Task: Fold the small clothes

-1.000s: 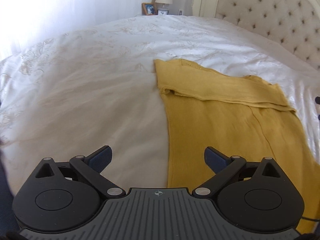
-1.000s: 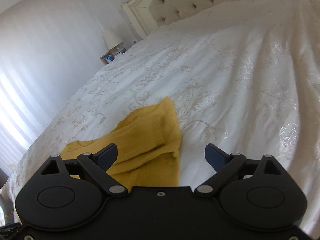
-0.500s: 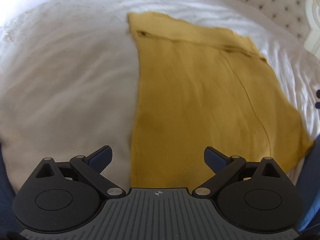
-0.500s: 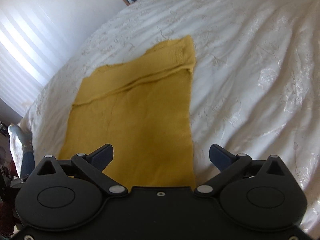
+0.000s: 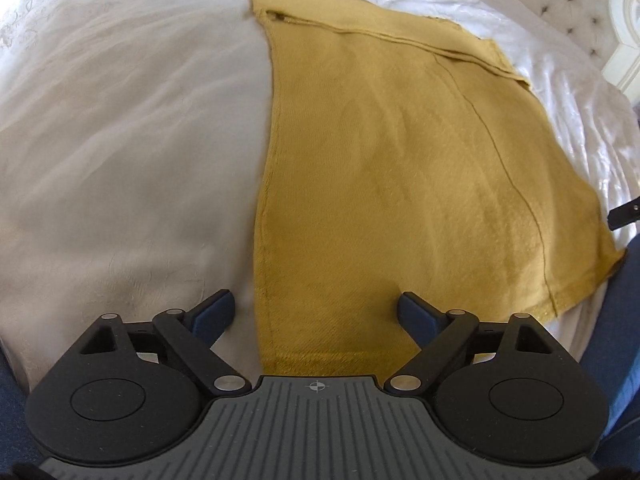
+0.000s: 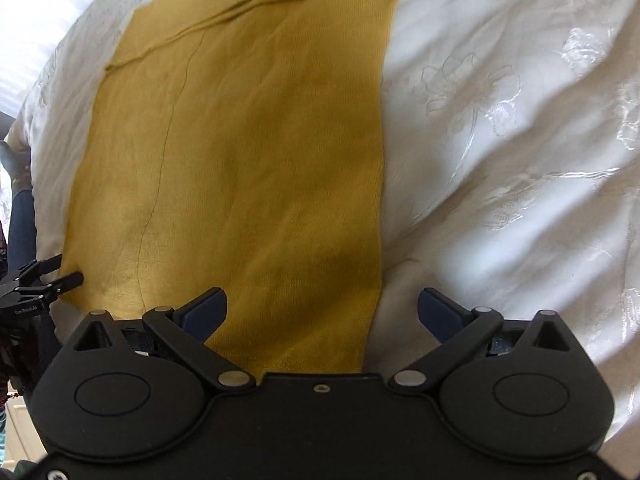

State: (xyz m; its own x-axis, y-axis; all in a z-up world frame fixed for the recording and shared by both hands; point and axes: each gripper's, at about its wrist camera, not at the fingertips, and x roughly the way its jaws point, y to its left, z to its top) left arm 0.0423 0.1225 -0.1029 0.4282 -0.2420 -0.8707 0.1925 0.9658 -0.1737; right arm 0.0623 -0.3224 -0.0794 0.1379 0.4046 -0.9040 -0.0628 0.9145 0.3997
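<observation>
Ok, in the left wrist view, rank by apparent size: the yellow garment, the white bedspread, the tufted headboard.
1. White bedspread and yellow garment: too alike to rank.
2. Tufted headboard, only a far corner in frame, so its smallness is unreliable.

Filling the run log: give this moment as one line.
left gripper: open, over near-left hem | right gripper: open, over near-right hem | top: flat on bed, unheld

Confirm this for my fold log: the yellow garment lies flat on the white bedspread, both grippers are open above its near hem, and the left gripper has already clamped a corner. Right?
Not quite. The left gripper is open and holds nothing, as the left wrist view shows. The yellow garment does lie flat on the white bedspread, and the right gripper is open too.
</observation>
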